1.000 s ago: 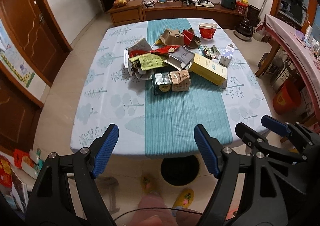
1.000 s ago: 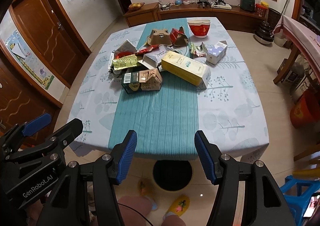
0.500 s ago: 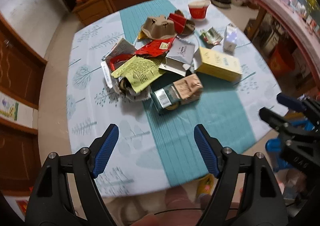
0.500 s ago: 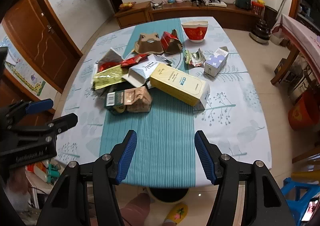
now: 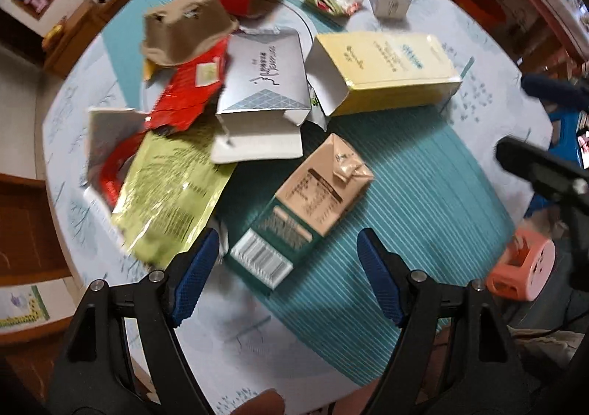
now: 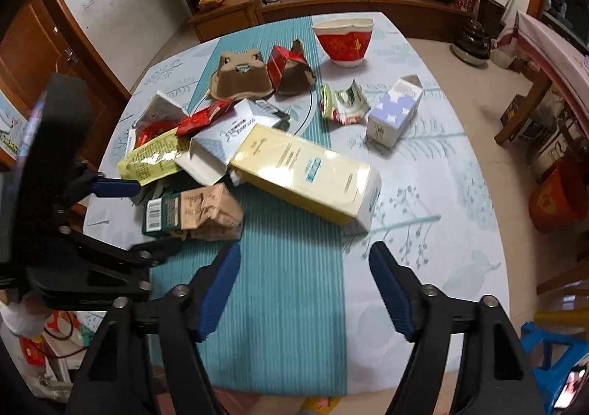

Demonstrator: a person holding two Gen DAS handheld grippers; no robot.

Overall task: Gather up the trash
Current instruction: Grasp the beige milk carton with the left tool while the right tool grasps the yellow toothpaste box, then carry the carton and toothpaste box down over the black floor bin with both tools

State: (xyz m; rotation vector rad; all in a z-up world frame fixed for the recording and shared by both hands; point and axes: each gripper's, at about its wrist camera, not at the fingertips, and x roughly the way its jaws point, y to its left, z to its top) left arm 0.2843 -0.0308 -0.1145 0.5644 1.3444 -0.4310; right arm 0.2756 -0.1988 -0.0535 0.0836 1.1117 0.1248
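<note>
Both grippers over the trash pile, nothing held

The left gripper (image 5: 287,268) stands apart, the brown-and-green carton (image 5: 313,201) just ahead between its fingers, untouched. The right gripper (image 6: 305,286), its jaws just opened wider and empty, has the yellow box (image 6: 305,172) ahead on the table (image 6: 441,194).

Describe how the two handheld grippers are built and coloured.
Both the left gripper and the right gripper are matte black frames with silver rivets at the pivots. Each finger ends in a blue ribbed pad. No sleeve is visible.
</note>
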